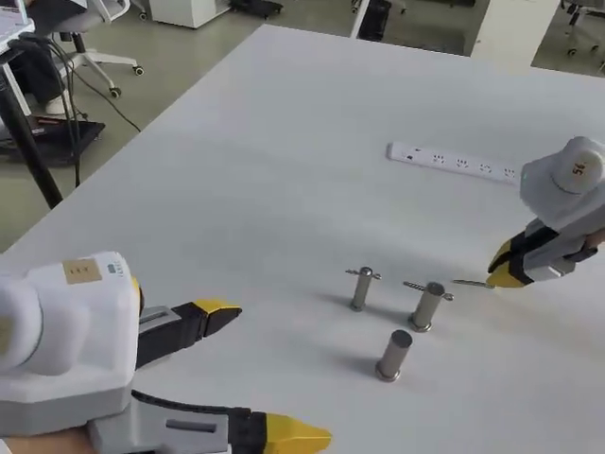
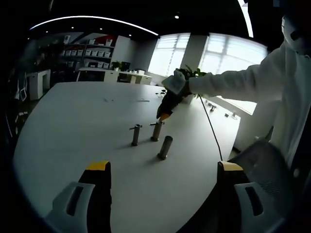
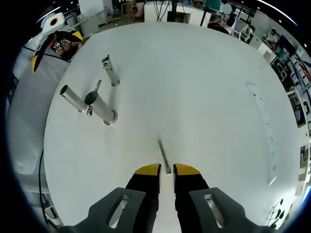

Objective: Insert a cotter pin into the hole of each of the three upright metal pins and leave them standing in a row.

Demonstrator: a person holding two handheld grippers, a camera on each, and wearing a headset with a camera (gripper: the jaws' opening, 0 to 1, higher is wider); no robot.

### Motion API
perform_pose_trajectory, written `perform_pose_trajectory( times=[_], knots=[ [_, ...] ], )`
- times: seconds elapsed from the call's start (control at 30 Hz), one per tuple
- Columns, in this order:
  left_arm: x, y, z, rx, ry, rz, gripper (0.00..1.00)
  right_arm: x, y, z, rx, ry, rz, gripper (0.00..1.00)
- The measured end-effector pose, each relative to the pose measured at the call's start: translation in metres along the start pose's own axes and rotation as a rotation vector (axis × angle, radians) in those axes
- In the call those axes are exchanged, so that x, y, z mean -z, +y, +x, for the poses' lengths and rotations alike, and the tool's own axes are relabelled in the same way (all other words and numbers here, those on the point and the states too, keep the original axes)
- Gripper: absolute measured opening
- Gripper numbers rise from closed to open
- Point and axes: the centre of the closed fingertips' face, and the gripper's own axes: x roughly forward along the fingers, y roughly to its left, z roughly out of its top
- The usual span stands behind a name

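Already pinned two uprights point(image 1: 362, 288) point(image 1: 427, 305) beyond bare pin point(image 1: 394, 354); gripping third cotter pin point(image 1: 470, 283) in clamped right gripper point(image 1: 498, 274), beside bare pin; left gripper point(image 1: 265, 372) gaping, empty.

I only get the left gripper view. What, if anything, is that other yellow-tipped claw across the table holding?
Observer: A thin cotter pin. The right gripper view shows the right gripper pinching it between its jaws, with the pin's free end pointing forward.
Operator: From here the claw overlaps the middle post. Is it touching?
Observer: No. In the right gripper view, bare table lies between the held pin and the nearest post.
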Motion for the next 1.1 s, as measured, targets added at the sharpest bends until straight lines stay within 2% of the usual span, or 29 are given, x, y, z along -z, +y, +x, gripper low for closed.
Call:
perform_pose_trajectory(
  times=[0.07, 0.23, 0.4, 0.63, 0.83, 1.0, 1.03, 1.1],
  knots=[
    [-0.0028, -0.0003, -0.0007, 0.0, -0.016, -0.01, 0.89, -0.0002, 0.0006, 0.0004, -0.002, 0.001, 0.001, 0.05],
    [-0.0001, 0.0023, -0.0007, -0.008, -0.009, -0.018, 0.88, -0.0009, 0.0005, 0.0016, -0.009, 0.011, 0.012, 0.05],
    [-0.0034, 0.0017, -0.0014, -0.006, -0.027, -0.025, 0.87, -0.0046, -0.0002, 0.0042, -0.007, 0.03, 0.006, 0.04],
    [-0.0022, 0.003, -0.0033, -0.014, -0.024, -0.024, 0.88, -0.0033, 0.0089, 0.0096, -0.038, 0.075, -0.016, 0.0],
    [-0.0032, 0.0043, -0.0049, -0.013, -0.023, -0.019, 0.87, -0.0042, 0.0067, 0.0087, -0.029, 0.078, -0.019, 0.0],
    [-0.002, 0.0053, -0.0057, -0.011, -0.018, -0.035, 0.86, -0.0038, 0.0082, 0.0081, -0.021, 0.083, 0.028, 0.0],
    [-0.0006, 0.0045, -0.0061, -0.008, -0.009, -0.046, 0.86, -0.0045, 0.0075, 0.0067, -0.014, 0.08, 0.021, 0.0],
    [-0.0023, 0.0049, -0.0062, -0.009, -0.011, -0.032, 0.87, -0.0077, 0.0041, 0.0021, 0.007, 0.067, 0.022, 0.0]
  ],
)
